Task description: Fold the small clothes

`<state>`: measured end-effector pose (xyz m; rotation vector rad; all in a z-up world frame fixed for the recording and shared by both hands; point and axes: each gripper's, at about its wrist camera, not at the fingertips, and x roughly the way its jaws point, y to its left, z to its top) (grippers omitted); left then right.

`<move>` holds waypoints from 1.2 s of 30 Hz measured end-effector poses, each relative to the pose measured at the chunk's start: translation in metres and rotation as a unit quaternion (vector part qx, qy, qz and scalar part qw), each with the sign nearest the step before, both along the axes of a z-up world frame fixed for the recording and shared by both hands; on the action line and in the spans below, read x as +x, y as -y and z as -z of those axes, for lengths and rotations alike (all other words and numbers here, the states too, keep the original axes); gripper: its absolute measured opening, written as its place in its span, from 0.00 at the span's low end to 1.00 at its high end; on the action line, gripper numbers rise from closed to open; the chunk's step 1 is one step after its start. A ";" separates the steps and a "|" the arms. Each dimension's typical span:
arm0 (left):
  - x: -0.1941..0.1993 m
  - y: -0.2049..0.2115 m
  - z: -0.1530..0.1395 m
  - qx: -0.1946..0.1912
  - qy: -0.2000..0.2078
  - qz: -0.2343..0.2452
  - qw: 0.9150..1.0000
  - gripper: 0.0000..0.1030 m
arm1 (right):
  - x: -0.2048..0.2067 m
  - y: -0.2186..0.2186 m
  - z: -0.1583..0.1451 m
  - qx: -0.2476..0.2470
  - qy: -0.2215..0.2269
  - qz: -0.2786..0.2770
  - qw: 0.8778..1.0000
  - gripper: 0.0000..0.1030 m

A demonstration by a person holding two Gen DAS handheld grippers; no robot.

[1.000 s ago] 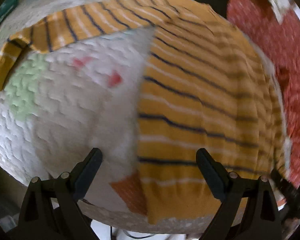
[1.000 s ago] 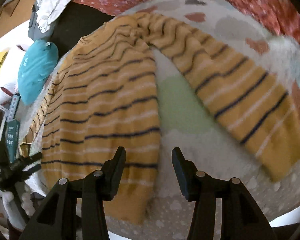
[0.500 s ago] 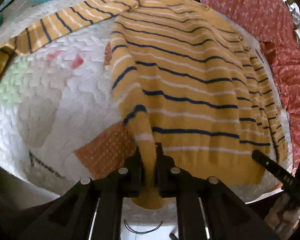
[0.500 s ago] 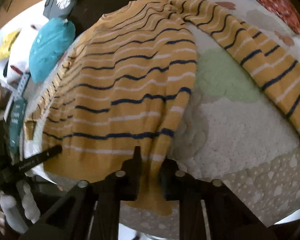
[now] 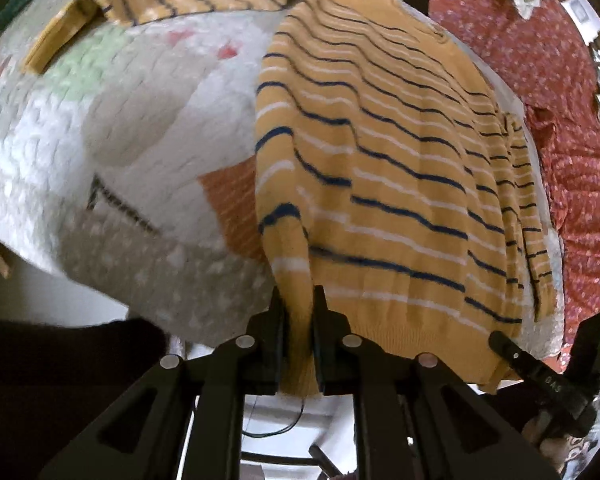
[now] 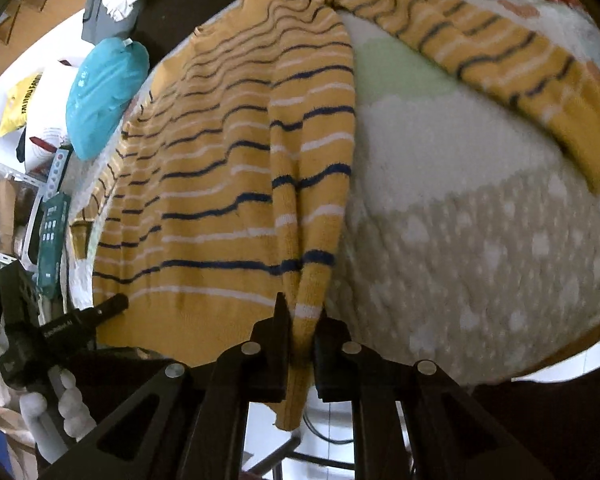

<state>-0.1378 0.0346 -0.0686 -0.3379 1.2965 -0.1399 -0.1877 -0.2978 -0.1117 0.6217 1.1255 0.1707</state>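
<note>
The sweater, mustard w/ navy & white stripes, lay spread on the quilted blanket, body flat, hem toward the near edge.

Left gripper was pinching the sweater's hem at its left corner: both jaws pressed tight w/ a bunched fold of yellow knit between them, cloth pulled up into a ridge running back along the sweater's side. The hem's tail hung out below the jaws. Left of the sweater, bare blanket w/ an orange patch just beside the side seam. One sleeve stretched out from the sweater's far shoulder, cuff well away from the body.

Right gripper was also clamped on the sweater's hem, the other corner; jaws nearly together w/ knit squeezed between, a strip of hem dangling below. Jaws were closing a bit more at this moment. Same ridge of lifted cloth ran up from the pinch.

Red floral cloth lay just beyond the sweater's right side. A teal cushion sat off the sweater's far side in the right wrist view, near its shoulder.

Each gripper showed at the hem's opposite corner in the other's view.
</note>
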 end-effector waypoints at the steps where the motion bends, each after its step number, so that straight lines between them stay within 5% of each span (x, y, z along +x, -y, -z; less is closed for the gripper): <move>1: -0.001 -0.001 -0.001 0.003 0.001 -0.003 1.000 0.11 | 0.000 0.001 0.002 0.002 -0.002 -0.001 1.000 0.12; 5: -0.006 -0.012 -0.018 0.007 0.018 -0.018 1.000 0.11 | 0.002 0.009 -0.004 0.010 -0.010 -0.002 1.000 0.19; 8: -0.013 -0.021 -0.036 0.022 0.038 -0.013 0.999 0.19 | -0.006 0.035 -0.033 0.012 0.027 0.007 1.000 0.21; 13: 0.007 -0.011 -0.061 0.025 0.066 0.019 0.997 0.41 | -0.009 0.124 -0.078 -0.057 0.043 0.097 0.993 0.53; 18: 0.051 0.030 -0.075 0.036 0.097 0.058 0.993 0.45 | 0.011 0.214 -0.056 -0.070 -0.064 0.153 0.984 0.56; 21: 0.078 0.060 -0.083 0.040 0.123 0.083 0.988 0.48 | 0.033 0.231 -0.030 -0.033 -0.113 0.141 0.983 0.56; 24: 0.102 0.081 -0.086 0.041 0.137 0.097 0.985 0.50 | 0.059 0.219 -0.012 -0.079 -0.146 0.121 0.979 0.59; 25: 0.112 0.086 -0.085 0.037 0.137 0.098 0.985 0.50 | 0.065 0.209 -0.010 -0.108 -0.144 0.116 0.977 0.58; 26: 0.119 0.087 -0.085 0.036 0.137 0.097 0.985 0.50 | 0.068 0.203 -0.012 -0.131 -0.138 0.115 0.975 0.47; 27: 0.128 0.088 -0.085 0.035 0.137 0.095 0.985 0.50 | 0.070 0.196 -0.016 -0.150 -0.123 0.111 0.975 0.06; 29: 0.143 0.085 -0.083 0.041 0.139 0.089 0.985 0.50 | 0.072 0.191 -0.023 -0.133 -0.101 0.105 0.980 0.08; 31: 0.154 0.075 -0.079 0.039 0.137 0.078 0.987 0.50 | 0.072 0.197 -0.038 -0.175 -0.089 0.119 0.973 0.07; 34: 0.168 0.051 -0.066 0.024 0.122 0.047 0.991 0.50 | 0.074 0.233 -0.067 -0.235 -0.080 0.183 0.951 0.07; 36: 0.176 0.039 -0.057 0.011 0.099 0.026 0.995 0.50 | 0.077 0.263 -0.091 -0.290 -0.077 0.241 0.923 0.07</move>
